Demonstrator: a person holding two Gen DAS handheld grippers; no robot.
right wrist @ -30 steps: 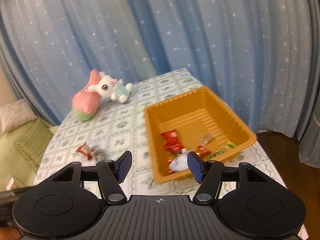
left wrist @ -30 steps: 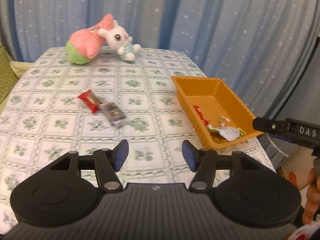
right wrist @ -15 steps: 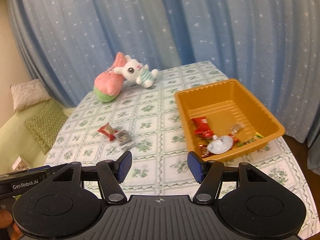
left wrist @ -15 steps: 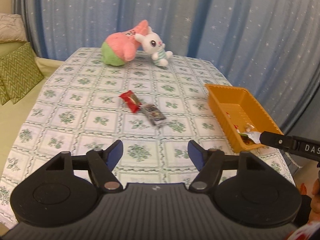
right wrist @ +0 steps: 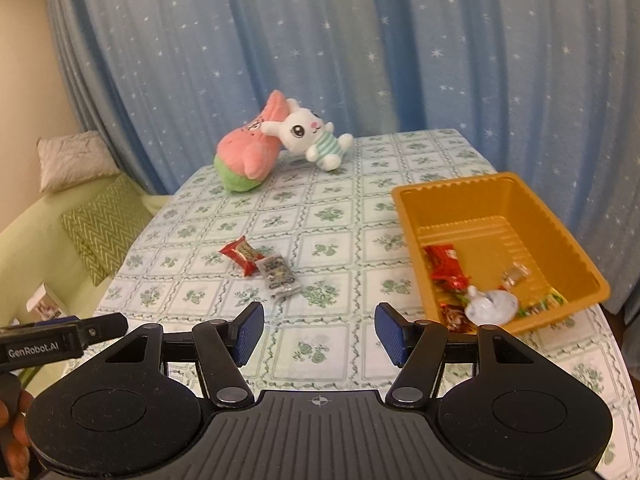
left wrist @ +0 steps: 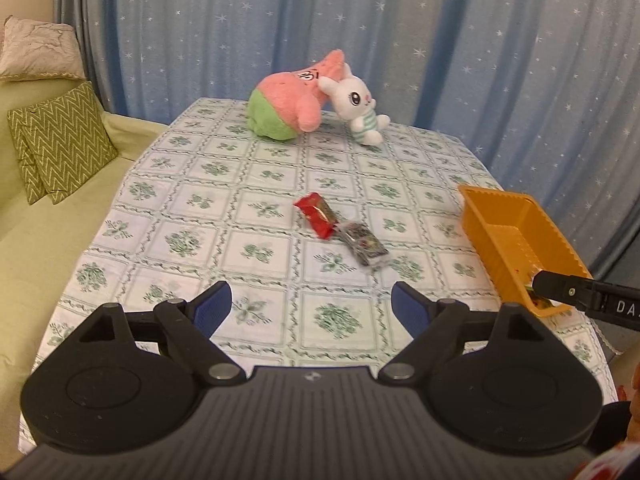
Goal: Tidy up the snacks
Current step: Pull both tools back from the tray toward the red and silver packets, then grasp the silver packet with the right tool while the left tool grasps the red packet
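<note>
Left gripper: fingers spread wide and opening further; nothing between them, nothing touched. They hang above the near edge of the surface.

Right gripper: fingers partly open, holding nothing, touching nothing, also above the near edge.

Beyond the left fingers, two snacks lie mid-surface, touching end to end: a red pack and a grey pack on its near right.

An orange tray sits at the right edge. It holds a red wrapper, a white pouch, a clear wrapper and small sweets at its near end.

At the far edge a pink-green plush lies against a white rabbit.

A blue starred curtain hangs behind. A sofa with cushions stands off the left edge.
</note>
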